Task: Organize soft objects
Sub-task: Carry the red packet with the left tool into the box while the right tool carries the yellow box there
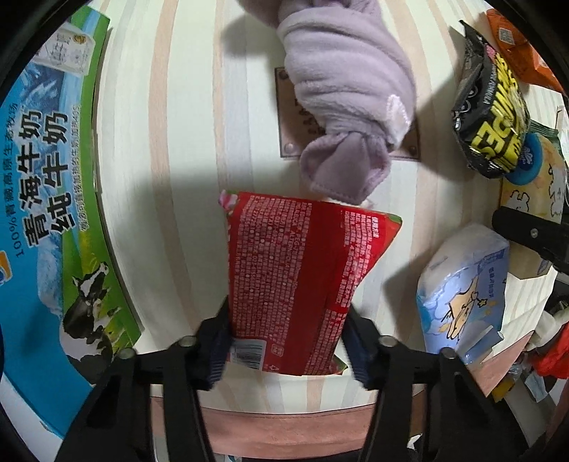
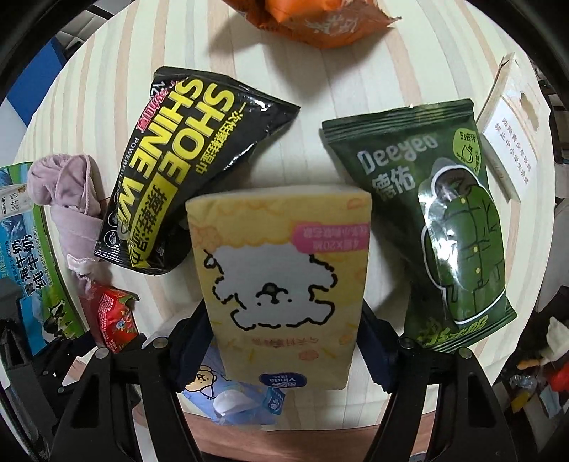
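Both grippers are clamped on soft packs, left gripper (image 1: 284,341) on the red snack pouch (image 1: 302,277), right gripper (image 2: 284,352) on the yellow tissue pack (image 2: 281,280), seemingly to sort them.

the orange packet (image 2: 313,21) is cut off by the top edge of the right wrist view, so its print cannot be read. the purple cloth (image 1: 352,89) runs out past the top edge of the left wrist view and covers most of the brown plate (image 1: 284,117) beneath it. the milk carton (image 1: 53,199) is cropped by the left edge. the blue tissue pack (image 2: 234,394) lies mostly hidden under the yellow tissue pack (image 2: 284,273), whose lower sides sit behind the gripper fingers. the small print on the red packet (image 1: 288,280) is too fine to read.
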Tool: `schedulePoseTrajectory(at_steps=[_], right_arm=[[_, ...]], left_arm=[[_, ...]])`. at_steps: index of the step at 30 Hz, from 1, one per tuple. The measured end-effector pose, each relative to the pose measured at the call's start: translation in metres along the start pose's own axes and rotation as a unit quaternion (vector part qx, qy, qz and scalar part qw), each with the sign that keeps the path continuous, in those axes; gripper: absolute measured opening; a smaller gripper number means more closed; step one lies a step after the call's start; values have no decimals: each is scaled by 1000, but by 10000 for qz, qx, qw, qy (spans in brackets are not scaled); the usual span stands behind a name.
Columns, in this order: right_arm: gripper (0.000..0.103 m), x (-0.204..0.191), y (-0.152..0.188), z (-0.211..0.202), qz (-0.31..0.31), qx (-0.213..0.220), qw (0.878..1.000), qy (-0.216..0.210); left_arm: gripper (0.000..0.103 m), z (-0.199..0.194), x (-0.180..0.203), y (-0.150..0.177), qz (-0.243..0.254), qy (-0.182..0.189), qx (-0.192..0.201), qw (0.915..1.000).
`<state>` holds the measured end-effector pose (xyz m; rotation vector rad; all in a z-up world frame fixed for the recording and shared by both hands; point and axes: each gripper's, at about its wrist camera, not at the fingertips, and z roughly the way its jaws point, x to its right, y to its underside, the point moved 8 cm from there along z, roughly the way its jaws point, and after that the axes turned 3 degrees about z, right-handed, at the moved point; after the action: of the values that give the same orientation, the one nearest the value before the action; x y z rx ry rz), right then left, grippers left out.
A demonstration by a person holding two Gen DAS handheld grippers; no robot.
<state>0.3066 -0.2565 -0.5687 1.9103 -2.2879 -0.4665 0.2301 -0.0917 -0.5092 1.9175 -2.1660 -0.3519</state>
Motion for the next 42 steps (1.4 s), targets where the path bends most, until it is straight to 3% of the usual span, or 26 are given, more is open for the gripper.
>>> schedulePoseTrajectory(at_steps=[2,7,11,15,21,26,30,35,42], right_arm=[[69,-1,1,-1,27,27,9999,150],[67,0,13,-7,18,221,9997,128],[66,-5,32,-24,-47,435,9990,-53],[66,-11,57,-53,-176,693,9969,-317],[66,-33,114,-105,-491,1048,9892,-897],[66,-84,167,-154,-989,1310,9771,-1356],[66,-145,181,-178,-1301,1397,9682,-1615],[66,-229,183,-186,-1575,1424,9625,-1687],[66,-340,155,-163,-1577,1319,9689,-1378]], left_arm=[[46,0,4,1,-2,-14,59,10000],[43,-21,5,16,-104,-3,292,9995],[43,-48,4,29,-153,14,676,9976],[43,-86,3,59,-149,255,1149,9929],[43,-160,-11,99,-210,583,1880,9802],[43,-208,-57,108,-401,657,2325,9696],[43,-231,-105,105,-624,547,2462,9657],[43,-223,-183,92,-872,413,2301,9684],[43,-182,-279,45,-995,419,1804,9776]])
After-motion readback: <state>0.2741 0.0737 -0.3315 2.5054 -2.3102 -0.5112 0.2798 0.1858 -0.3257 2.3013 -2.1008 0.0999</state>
